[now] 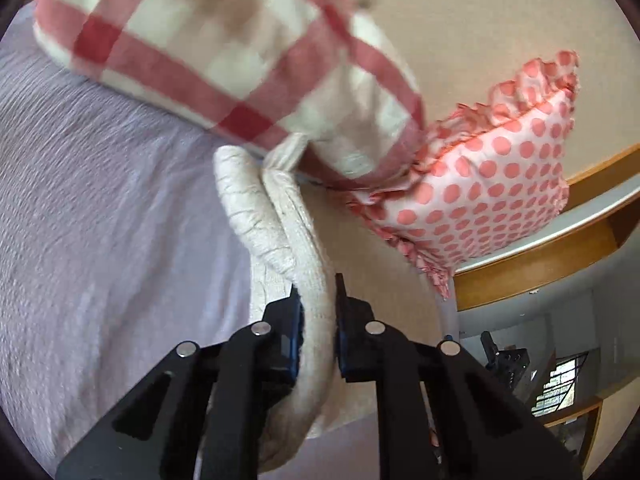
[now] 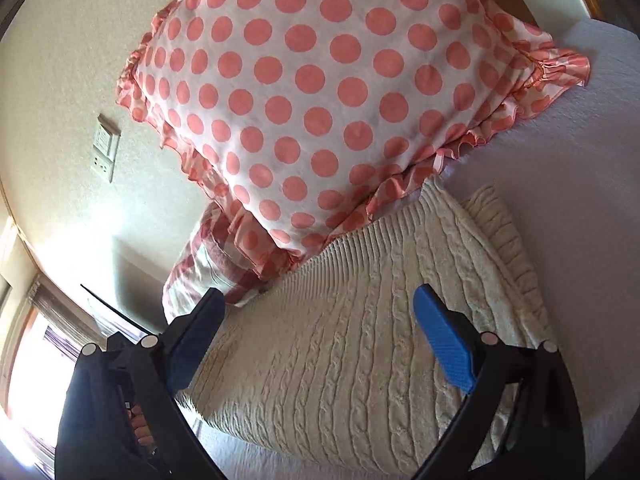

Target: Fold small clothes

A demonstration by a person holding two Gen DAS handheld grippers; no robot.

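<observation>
Left gripper (image 1: pixel 318 312): pinching a fold of the cream sweater (image 1: pixel 280 240), lifting it off the bed (image 1: pixel 100 200).
Right gripper (image 2: pixel 320 344): hovering wide apart over the sweater (image 2: pixel 340 340), gripping nothing.
Sweater: lying on the bed (image 2: pixel 580 180).
Around: dotted pillow (image 2: pixel 312 92) overlapping the sweater's far edge; checked pillow (image 1: pixel 192 48) lying beside it.

Beige wall (image 2: pixel 60 60), lavender bed (image 1: pixel 100 200), bright window (image 2: pixel 24 352).

checked pillow (image 1: pixel 224 52) blurred, top cut off
</observation>
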